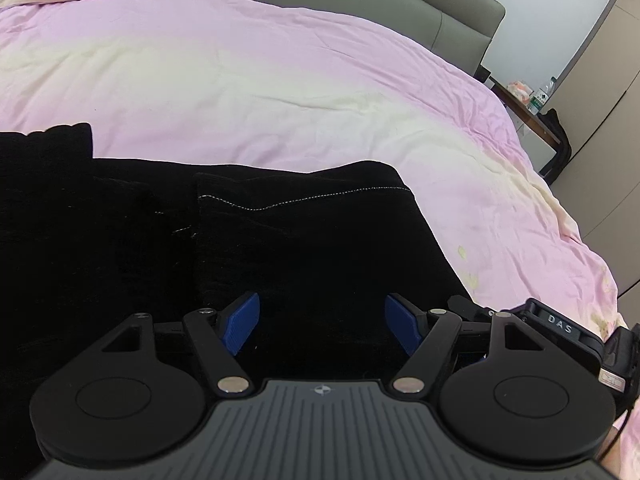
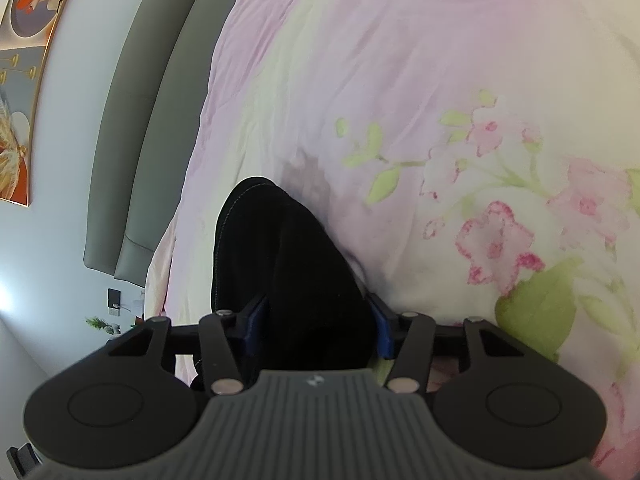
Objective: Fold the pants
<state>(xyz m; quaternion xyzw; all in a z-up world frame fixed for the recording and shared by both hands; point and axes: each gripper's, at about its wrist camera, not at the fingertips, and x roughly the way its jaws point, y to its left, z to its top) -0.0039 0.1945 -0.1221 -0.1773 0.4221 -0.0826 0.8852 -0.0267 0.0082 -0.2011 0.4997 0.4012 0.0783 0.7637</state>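
Black pants (image 1: 168,248) with pale stitching lie folded on a pink and cream bed cover (image 1: 280,80), filling the lower left of the left wrist view. My left gripper (image 1: 322,326) hovers just above the cloth with its blue pads (image 1: 240,326) wide apart and nothing between them. In the right wrist view a bunched fold of the black pants (image 2: 280,264) runs between my right gripper's (image 2: 316,328) blue pads (image 2: 384,332), which are spread about the width of the fold; whether they press it is unclear. The other gripper (image 1: 572,336) shows at the right edge of the left wrist view.
A grey padded headboard (image 1: 440,12) stands behind the bed. A bedside table (image 1: 528,108) with a bottle sits at the far right, beside a beige wardrobe (image 1: 608,92). The floral part of the cover (image 2: 500,220) lies right of the pants. A framed picture (image 2: 28,60) hangs on the wall.
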